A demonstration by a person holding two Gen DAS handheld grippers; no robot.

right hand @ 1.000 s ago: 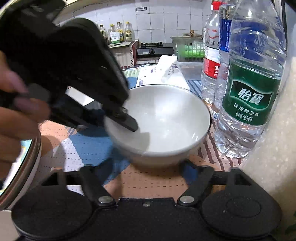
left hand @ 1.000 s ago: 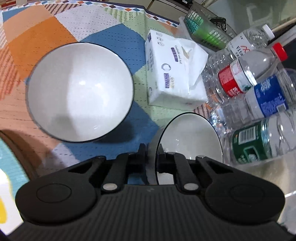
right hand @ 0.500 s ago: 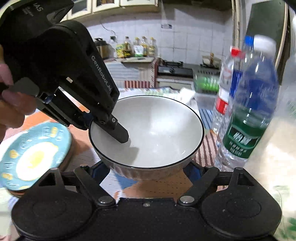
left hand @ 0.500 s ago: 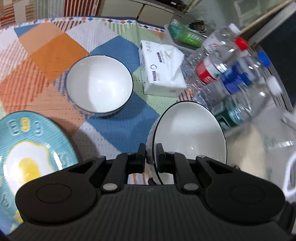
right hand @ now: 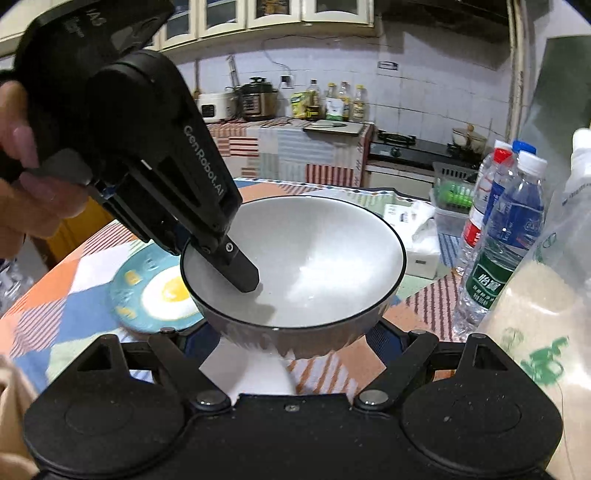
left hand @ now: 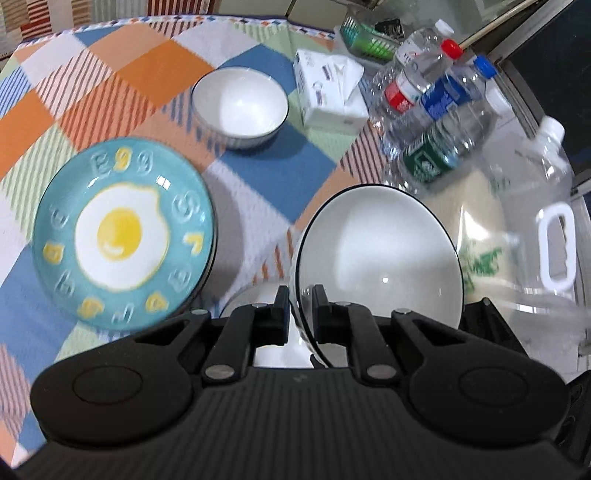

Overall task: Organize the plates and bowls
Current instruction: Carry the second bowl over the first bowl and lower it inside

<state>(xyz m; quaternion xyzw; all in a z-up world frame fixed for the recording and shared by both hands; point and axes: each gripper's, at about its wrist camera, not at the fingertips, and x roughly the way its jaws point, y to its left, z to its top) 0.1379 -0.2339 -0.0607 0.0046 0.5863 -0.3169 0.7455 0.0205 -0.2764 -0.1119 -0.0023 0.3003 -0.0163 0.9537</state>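
Bowl held off the desk, its near rim clamped between the left tongs, mouth facing up with a slight tilt. Right tongs spread wide under its base, with no visible contact. A second bowl sits upright ahead and left of the left tongs, beyond the egg plate; round, neither has a long axis.

Home kitchen: stove, wall cabinets.
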